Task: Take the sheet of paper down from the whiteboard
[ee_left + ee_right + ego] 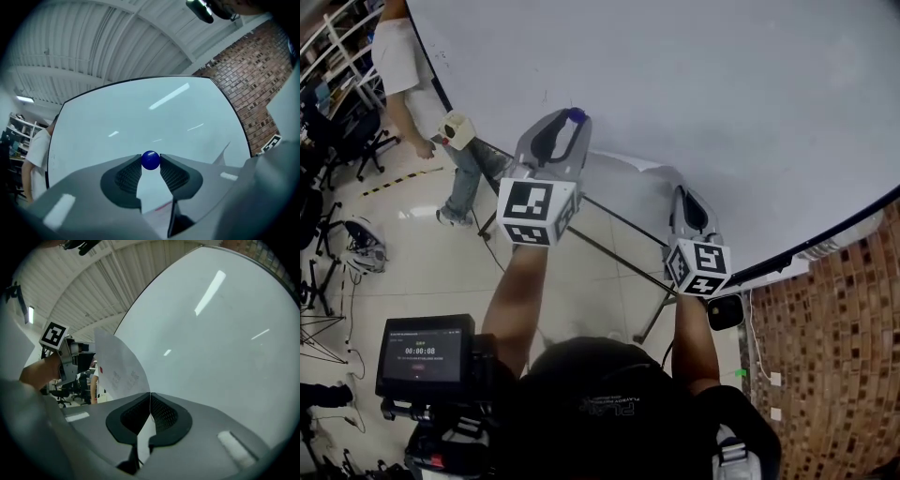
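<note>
The whiteboard [694, 103] fills the upper right of the head view. My left gripper [572, 127] is raised before it, shut on a round blue magnet [575, 115]. In the left gripper view the blue magnet [150, 160] sits pinched between both fingertips, with the whiteboard [140, 117] behind it. My right gripper [686, 199] is lower and to the right, shut on the edge of the white sheet of paper [628, 178]. In the right gripper view the paper [117, 364] curls up and left from the closed jaws of my right gripper [150, 397], away from the whiteboard [220, 333].
A person in a white shirt [403, 66] stands at the board's left end. The board's stand legs [619, 258] run across the tiled floor below it. A brick wall [839, 347] is on the right. A small monitor [422, 354] sits low left, with chairs [337, 131] beyond.
</note>
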The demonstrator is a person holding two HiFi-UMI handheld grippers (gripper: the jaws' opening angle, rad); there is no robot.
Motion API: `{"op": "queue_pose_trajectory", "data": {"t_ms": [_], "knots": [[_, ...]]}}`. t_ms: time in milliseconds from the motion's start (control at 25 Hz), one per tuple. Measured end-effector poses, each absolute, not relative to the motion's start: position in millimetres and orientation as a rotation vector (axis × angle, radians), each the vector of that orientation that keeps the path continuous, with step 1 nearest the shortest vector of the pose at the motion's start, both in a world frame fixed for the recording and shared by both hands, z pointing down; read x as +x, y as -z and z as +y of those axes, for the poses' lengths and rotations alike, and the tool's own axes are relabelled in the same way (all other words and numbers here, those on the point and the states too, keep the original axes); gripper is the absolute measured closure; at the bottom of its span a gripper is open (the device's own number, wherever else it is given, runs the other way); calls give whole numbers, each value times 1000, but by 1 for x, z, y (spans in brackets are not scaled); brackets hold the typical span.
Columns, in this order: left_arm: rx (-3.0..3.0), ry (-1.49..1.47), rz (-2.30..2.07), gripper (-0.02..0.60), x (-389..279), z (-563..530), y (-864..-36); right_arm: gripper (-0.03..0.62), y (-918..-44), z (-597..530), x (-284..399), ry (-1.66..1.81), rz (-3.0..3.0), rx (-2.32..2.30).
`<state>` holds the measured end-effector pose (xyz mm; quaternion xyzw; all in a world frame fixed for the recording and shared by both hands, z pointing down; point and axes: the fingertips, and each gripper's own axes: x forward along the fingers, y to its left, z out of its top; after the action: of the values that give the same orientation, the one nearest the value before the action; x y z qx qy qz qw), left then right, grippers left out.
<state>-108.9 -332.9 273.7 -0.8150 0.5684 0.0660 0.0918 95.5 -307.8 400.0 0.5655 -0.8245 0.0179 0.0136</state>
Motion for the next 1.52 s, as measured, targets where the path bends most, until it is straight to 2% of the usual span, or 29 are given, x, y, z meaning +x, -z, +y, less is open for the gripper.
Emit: {"op": "queue_pose_trajectory", "data": {"t_ms": [640, 1520], "knots": [[-2649, -79, 1662, 457, -65, -308, -371, 580, -407, -280, 88, 12, -2533, 1733], [-2597, -104, 1704, 457, -68, -307, -364, 580, -385, -286, 65, 35, -2564, 1732]]}}
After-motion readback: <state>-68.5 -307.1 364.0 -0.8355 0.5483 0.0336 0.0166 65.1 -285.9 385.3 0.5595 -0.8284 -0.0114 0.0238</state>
